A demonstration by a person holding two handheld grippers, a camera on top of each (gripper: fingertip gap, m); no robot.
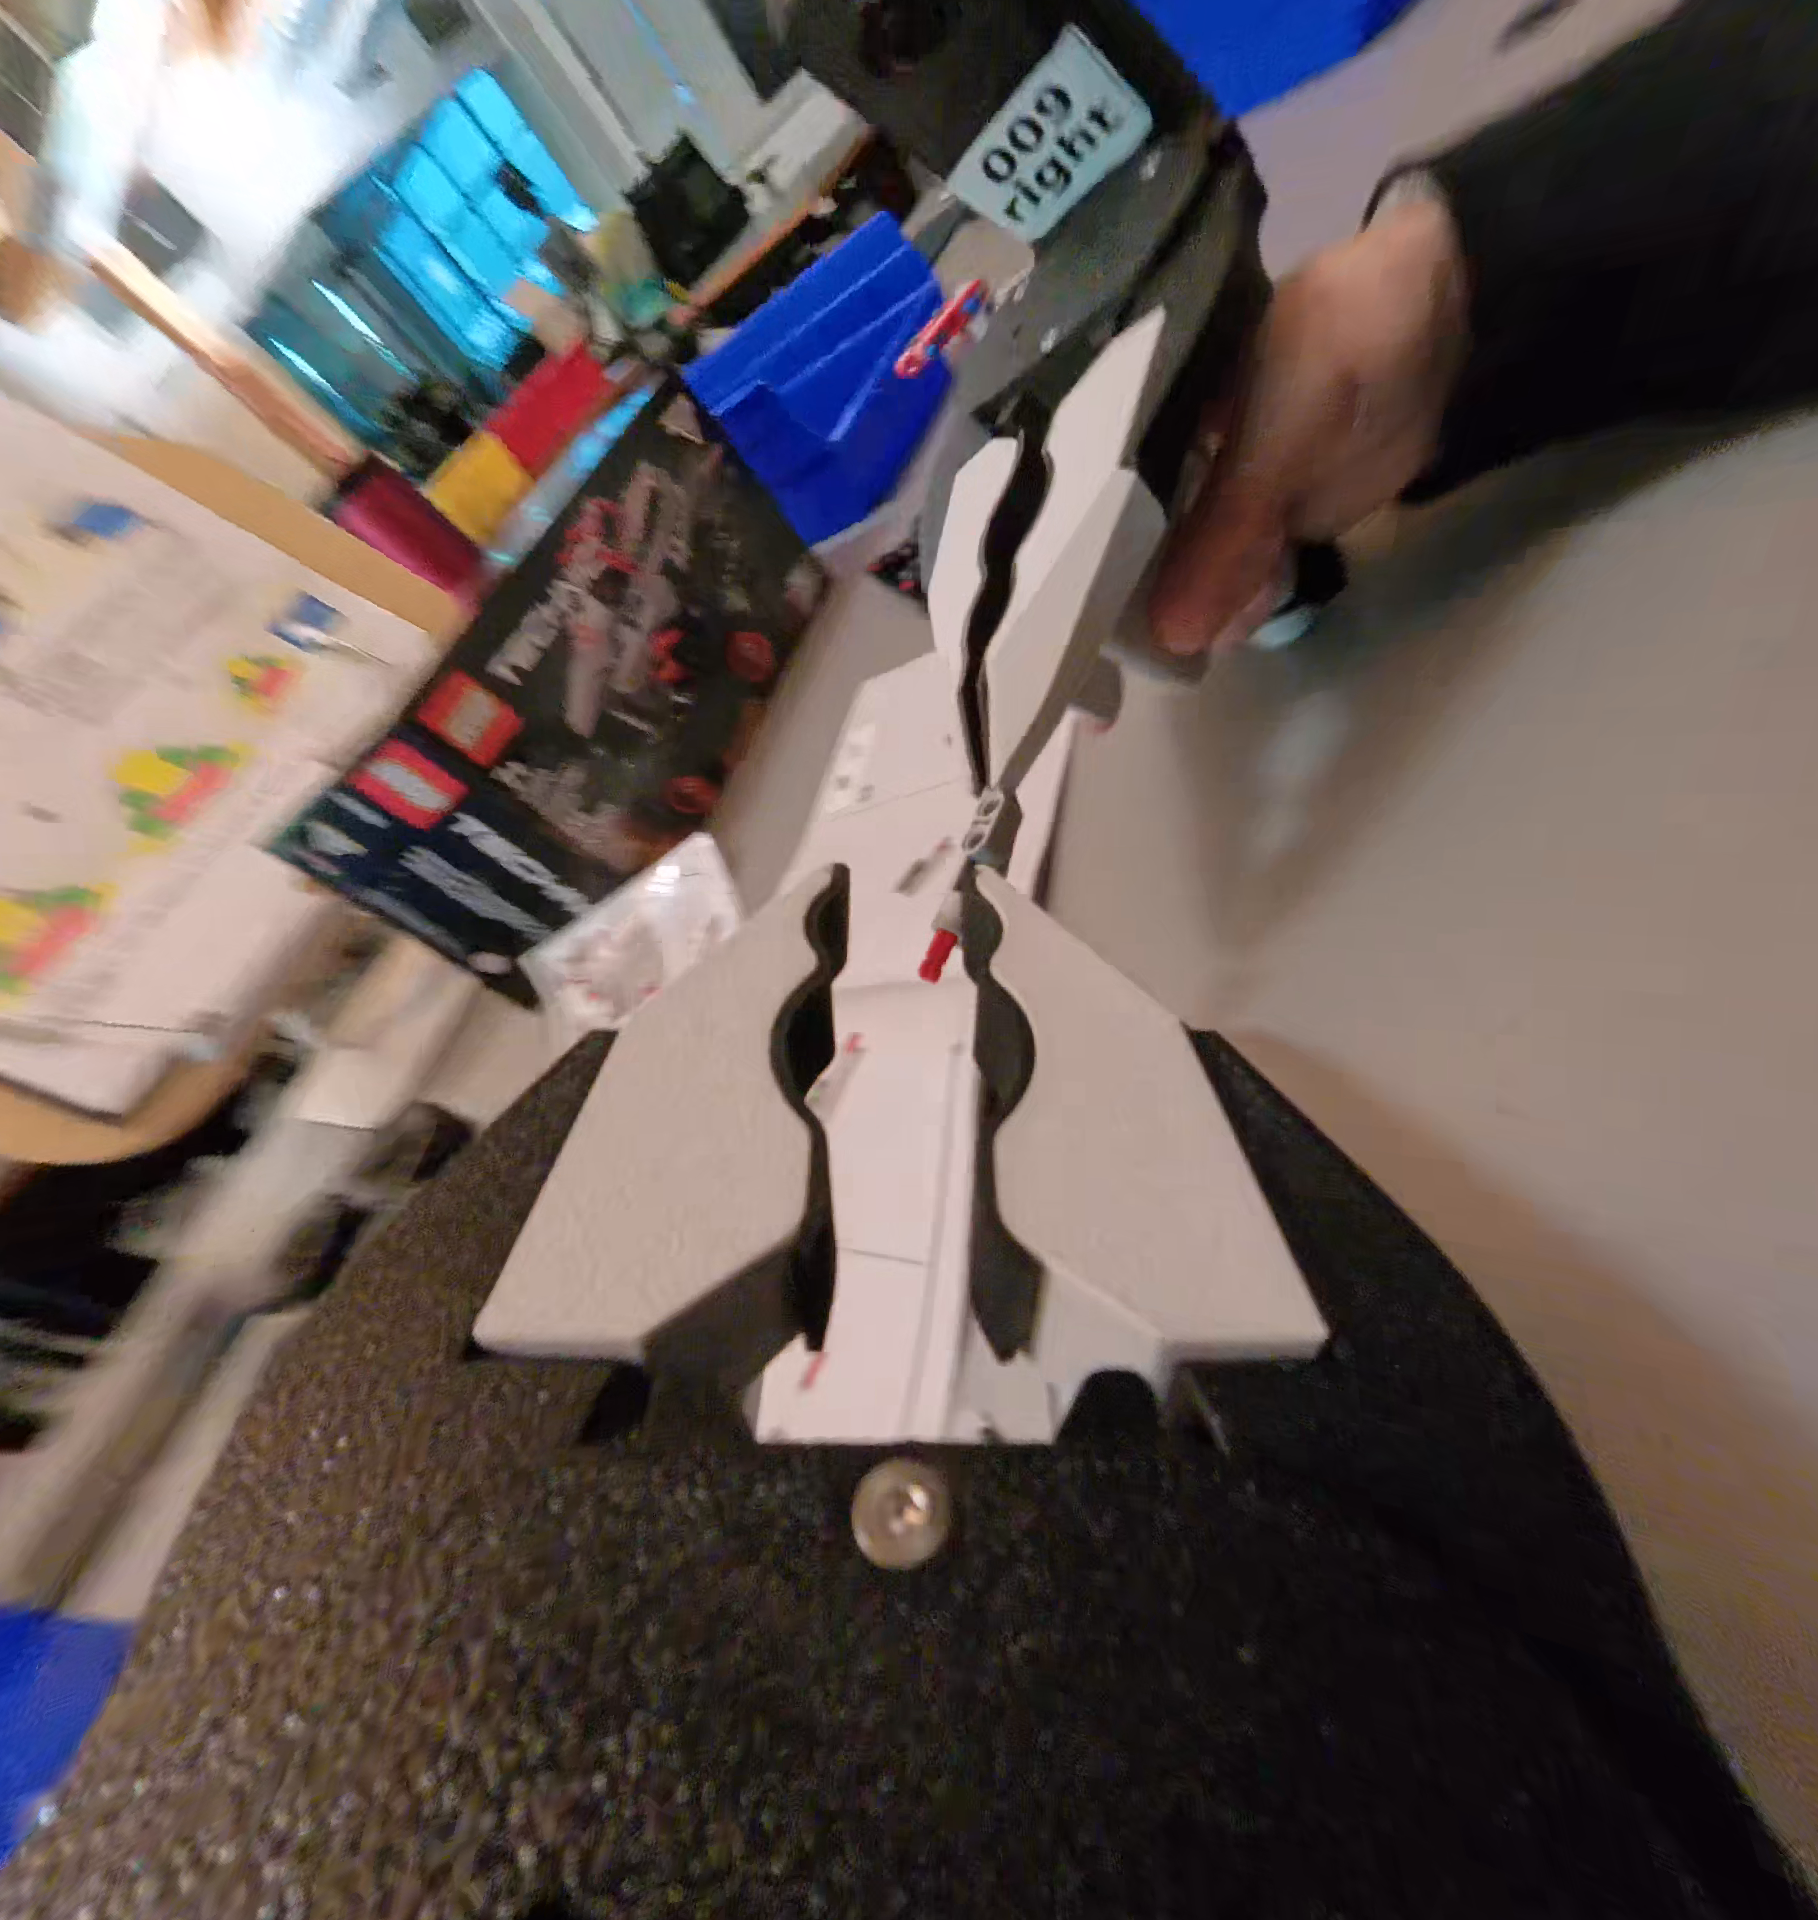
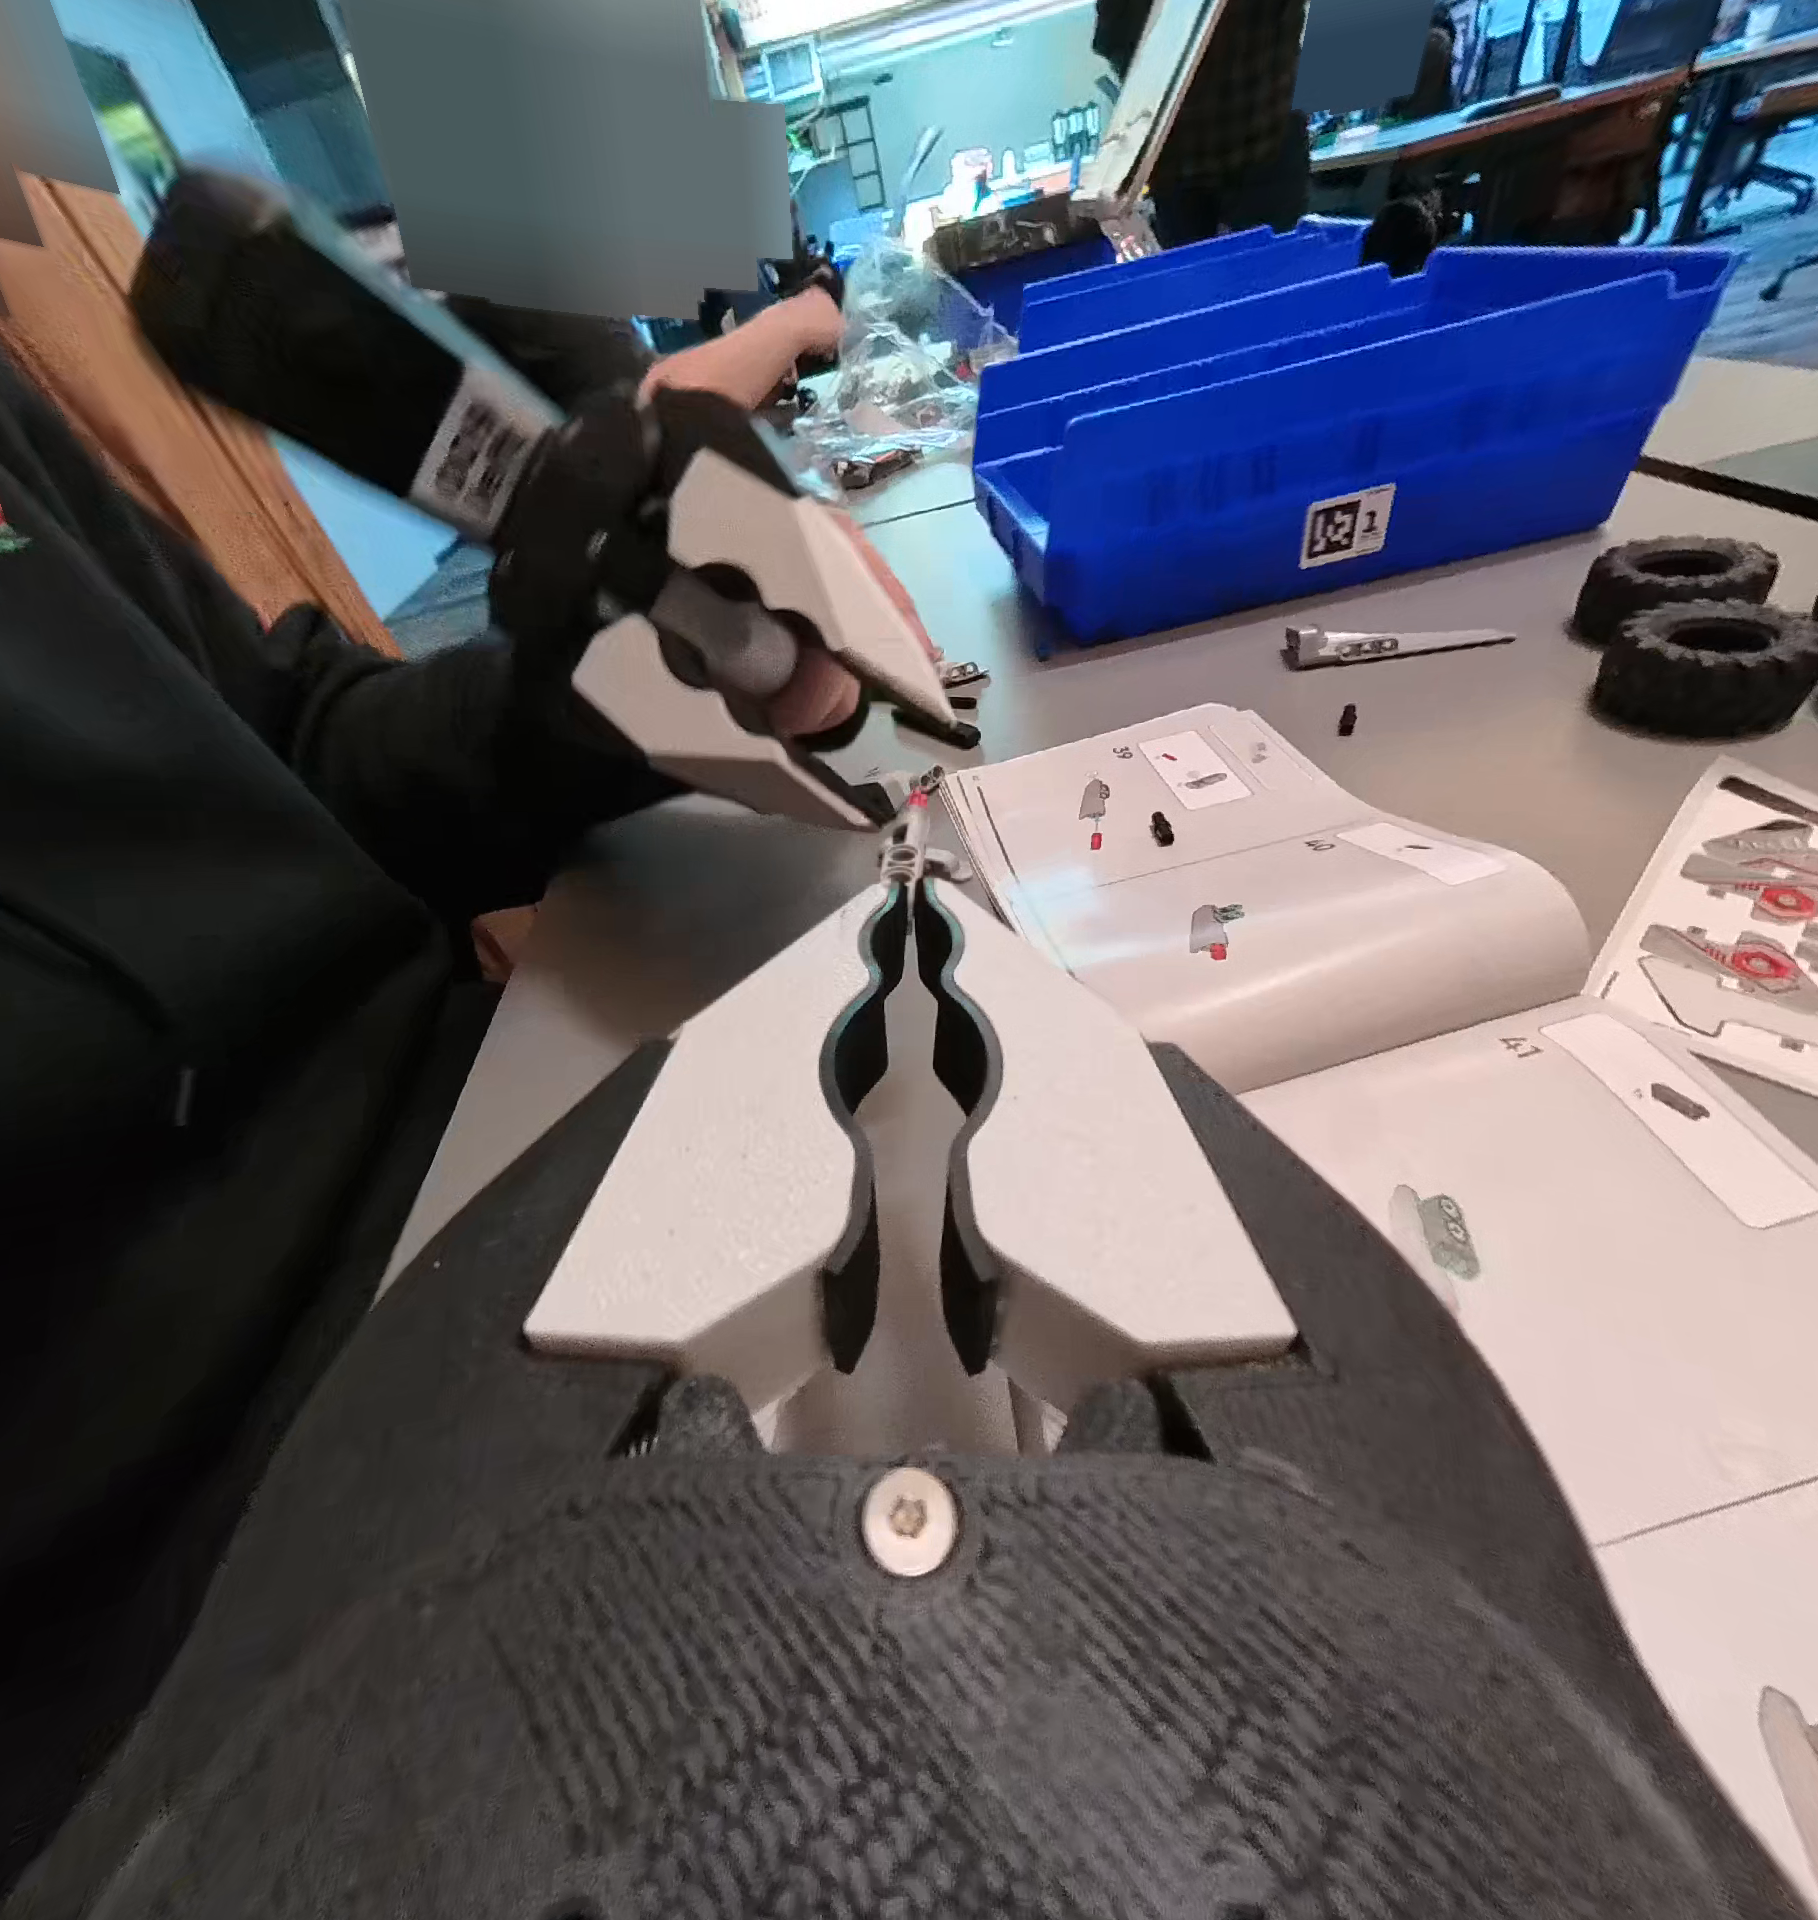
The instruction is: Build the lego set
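Grey lego beam [image 2: 901,858] with red pin [image 2: 919,798] — pinched in right tongs [image 2: 906,891], left tongs [image 1: 905,894] spread.

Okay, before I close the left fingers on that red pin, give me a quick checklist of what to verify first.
1. Right gripper shut firmly on the grey piece: ok.
2. Left gripper open wide enough: ok.
3. Red pin inside the left gap: ok, though it sits close to one finger, not centred.
4. Pin fully seated in the grey piece: cannot tell.
5. Instruction booklet open and in sight on the table: ok.
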